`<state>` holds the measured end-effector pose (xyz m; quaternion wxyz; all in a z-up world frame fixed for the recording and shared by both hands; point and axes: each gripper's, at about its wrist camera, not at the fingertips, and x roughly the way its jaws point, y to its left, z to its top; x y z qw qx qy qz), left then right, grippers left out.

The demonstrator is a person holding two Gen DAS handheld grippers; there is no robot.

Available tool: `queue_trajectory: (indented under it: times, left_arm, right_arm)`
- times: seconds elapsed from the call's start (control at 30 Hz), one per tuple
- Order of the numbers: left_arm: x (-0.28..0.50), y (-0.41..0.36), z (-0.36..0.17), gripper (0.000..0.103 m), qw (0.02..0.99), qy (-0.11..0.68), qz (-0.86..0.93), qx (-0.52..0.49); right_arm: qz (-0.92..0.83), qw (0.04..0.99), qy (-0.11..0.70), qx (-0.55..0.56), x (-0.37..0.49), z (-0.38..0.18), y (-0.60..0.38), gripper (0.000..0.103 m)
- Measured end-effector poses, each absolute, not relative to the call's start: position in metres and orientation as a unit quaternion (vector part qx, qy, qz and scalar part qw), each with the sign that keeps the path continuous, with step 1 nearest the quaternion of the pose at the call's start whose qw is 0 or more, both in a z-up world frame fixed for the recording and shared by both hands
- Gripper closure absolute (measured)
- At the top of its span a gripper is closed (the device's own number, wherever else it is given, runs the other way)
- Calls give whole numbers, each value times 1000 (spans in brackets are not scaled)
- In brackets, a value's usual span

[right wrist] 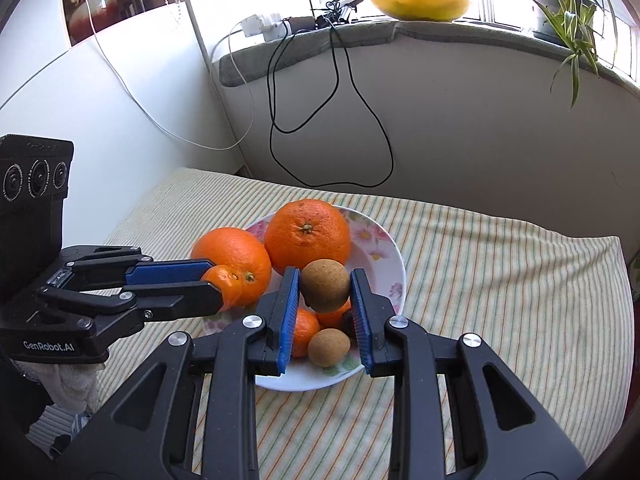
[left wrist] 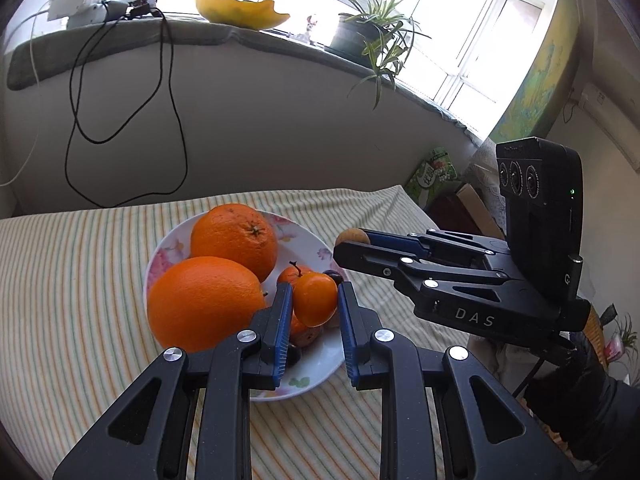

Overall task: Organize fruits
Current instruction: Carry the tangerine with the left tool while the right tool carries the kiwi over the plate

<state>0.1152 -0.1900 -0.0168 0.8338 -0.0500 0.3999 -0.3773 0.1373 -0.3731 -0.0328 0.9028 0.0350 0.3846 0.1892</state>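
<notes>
A floral white plate on the striped cloth holds two large oranges, small tangerines and a brown round fruit. My left gripper is shut on a small tangerine above the plate; it also shows in the right wrist view. My right gripper is shut on a brown round fruit above the plate; this fruit also shows in the left wrist view.
The striped cloth covers the table. A grey wall and windowsill lie behind, with black cables hanging down, a yellow bowl and a potted plant. Boxes stand to the right.
</notes>
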Motion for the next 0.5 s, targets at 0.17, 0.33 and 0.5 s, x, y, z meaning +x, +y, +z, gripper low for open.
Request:
queue_trajectory:
  times: [0.17, 0.33, 0.5]
  left_arm:
    - [119, -201, -18, 82, 833, 401, -379, -39]
    - [121, -207, -21, 82, 835, 401, -376, -33]
    - [123, -211, -21, 82, 835, 401, -376, -29]
  right_arm:
    - [187, 901, 388, 39, 147, -39, -382, 76]
    - [188, 898, 395, 44, 156, -45, -387, 76]
    - [191, 896, 399, 45, 162, -48, -387, 76]
